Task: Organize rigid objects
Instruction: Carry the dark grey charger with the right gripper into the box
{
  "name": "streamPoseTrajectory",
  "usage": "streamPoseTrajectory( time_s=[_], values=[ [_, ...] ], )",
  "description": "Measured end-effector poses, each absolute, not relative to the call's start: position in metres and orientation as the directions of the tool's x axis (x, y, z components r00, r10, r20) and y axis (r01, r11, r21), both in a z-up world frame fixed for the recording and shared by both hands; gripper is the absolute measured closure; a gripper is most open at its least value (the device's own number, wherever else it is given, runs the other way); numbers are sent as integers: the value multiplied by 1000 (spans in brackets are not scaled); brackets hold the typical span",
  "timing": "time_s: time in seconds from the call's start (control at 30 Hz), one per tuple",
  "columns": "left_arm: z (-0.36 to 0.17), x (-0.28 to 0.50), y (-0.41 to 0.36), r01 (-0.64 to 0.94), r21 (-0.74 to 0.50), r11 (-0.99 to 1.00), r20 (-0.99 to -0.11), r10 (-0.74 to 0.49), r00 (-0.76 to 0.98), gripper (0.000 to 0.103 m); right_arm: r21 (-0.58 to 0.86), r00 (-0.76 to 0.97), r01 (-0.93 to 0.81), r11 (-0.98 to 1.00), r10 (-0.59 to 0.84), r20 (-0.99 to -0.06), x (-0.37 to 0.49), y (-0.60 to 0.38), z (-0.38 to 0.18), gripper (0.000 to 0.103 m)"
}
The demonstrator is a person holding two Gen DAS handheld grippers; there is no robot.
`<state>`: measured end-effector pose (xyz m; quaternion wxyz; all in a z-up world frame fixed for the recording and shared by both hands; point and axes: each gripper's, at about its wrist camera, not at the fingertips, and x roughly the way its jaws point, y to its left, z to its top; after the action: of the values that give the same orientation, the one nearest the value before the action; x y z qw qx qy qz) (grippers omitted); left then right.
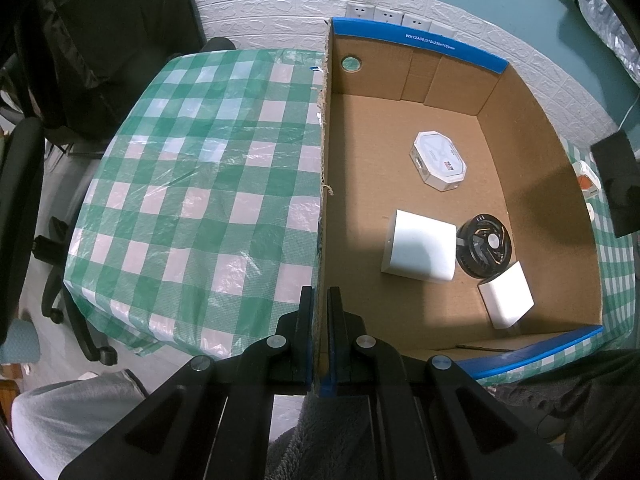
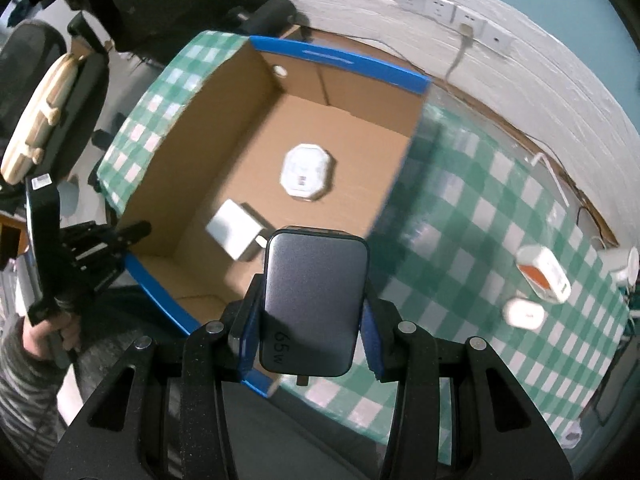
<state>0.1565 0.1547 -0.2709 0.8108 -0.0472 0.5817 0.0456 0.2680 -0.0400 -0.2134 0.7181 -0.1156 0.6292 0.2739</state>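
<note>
An open cardboard box (image 1: 404, 120) with blue rims stands on the checked table. My left gripper (image 1: 320, 304) is shut on the box's left wall. Inside lie a white octagonal box (image 1: 440, 160), a white square block (image 1: 420, 246), a black round device (image 1: 484, 246) and a smaller white block (image 1: 506, 298). My right gripper (image 2: 308, 320) is shut on a grey charger (image 2: 314, 304) marked 65W, held above the box's (image 2: 304, 120) near right corner. The octagonal box (image 2: 306, 172) and a white block (image 2: 236, 228) show below it.
On the green checked tablecloth (image 2: 480, 220) right of the box lie an orange-and-white charger (image 2: 544, 274) and a small white oval case (image 2: 524, 314). Wall sockets (image 2: 440, 6) and a cable run along the back. Office chairs (image 1: 24, 160) stand left of the table.
</note>
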Motion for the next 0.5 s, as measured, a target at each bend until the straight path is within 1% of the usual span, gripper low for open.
streamPoseTrajectory(
  time_s=[0.27,0.5],
  values=[
    [-271,157,154,-128,-23,991,-948,19,319,99,190,22,-587,787,250,-968,262,-6,-238,60],
    [-271,157,155,-129,-23,991,-948,19,319,99,108,50,-621,776,177,-983,258,3,-257,60]
  ],
)
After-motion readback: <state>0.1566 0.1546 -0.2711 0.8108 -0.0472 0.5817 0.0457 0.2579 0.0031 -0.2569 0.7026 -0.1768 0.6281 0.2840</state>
